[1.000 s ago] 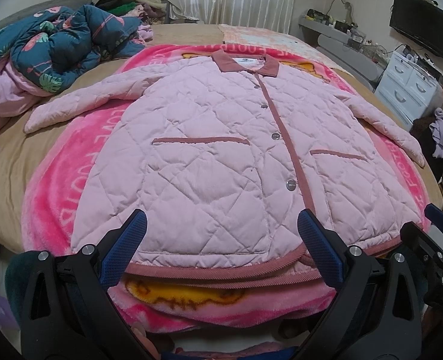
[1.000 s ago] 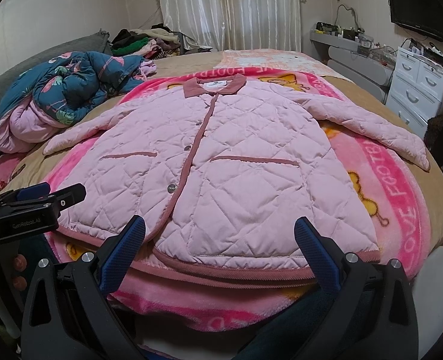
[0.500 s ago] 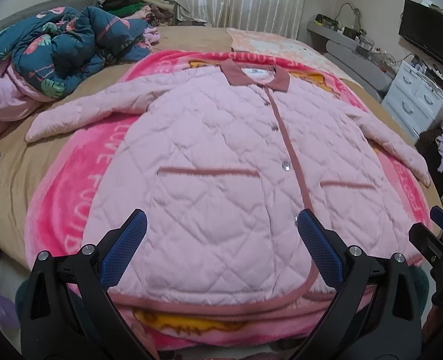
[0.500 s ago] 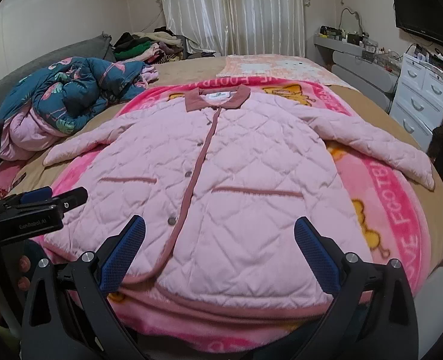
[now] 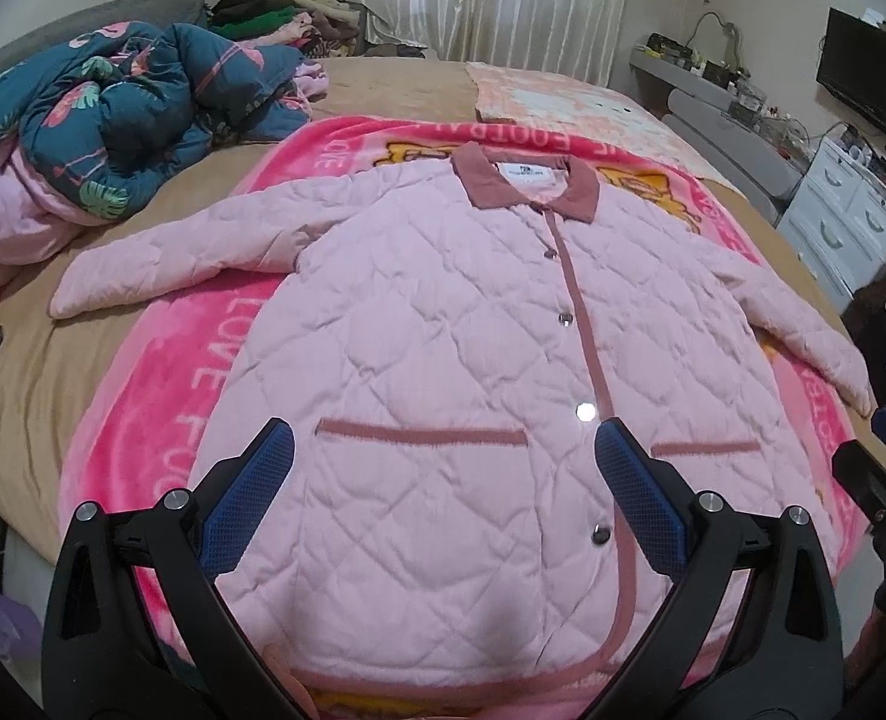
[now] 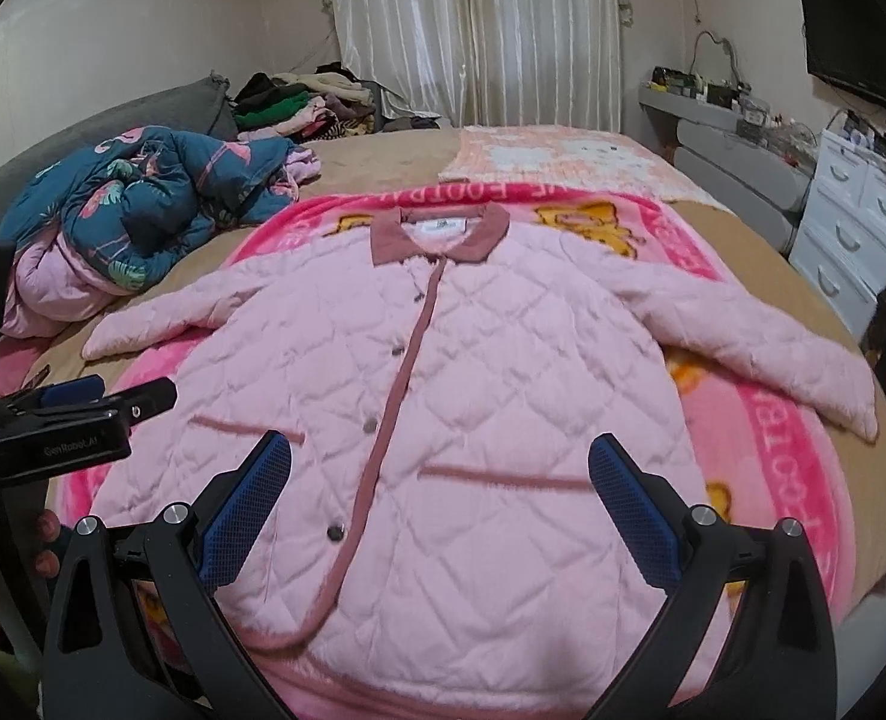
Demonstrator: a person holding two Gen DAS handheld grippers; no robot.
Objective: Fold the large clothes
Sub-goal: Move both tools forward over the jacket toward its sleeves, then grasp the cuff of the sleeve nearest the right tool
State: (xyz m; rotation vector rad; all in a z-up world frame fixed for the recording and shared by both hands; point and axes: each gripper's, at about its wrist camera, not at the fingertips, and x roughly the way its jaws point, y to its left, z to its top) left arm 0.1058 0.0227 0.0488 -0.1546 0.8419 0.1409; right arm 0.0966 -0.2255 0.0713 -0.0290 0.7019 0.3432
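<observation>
Left gripper (image 5: 440,501), right gripper (image 6: 440,507) wide open, empty, over jacket (image 5: 443,372) hem near bed (image 5: 383,84) foot edge. Folding unstarted; next, grab sleeve.

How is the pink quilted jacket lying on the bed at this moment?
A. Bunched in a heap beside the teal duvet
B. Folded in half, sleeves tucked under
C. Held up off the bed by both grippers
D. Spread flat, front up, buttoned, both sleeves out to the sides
D. The pink quilted jacket lies flat with its collar far from the cameras, placket closed, sleeves spread, and neither open gripper holds it.
</observation>
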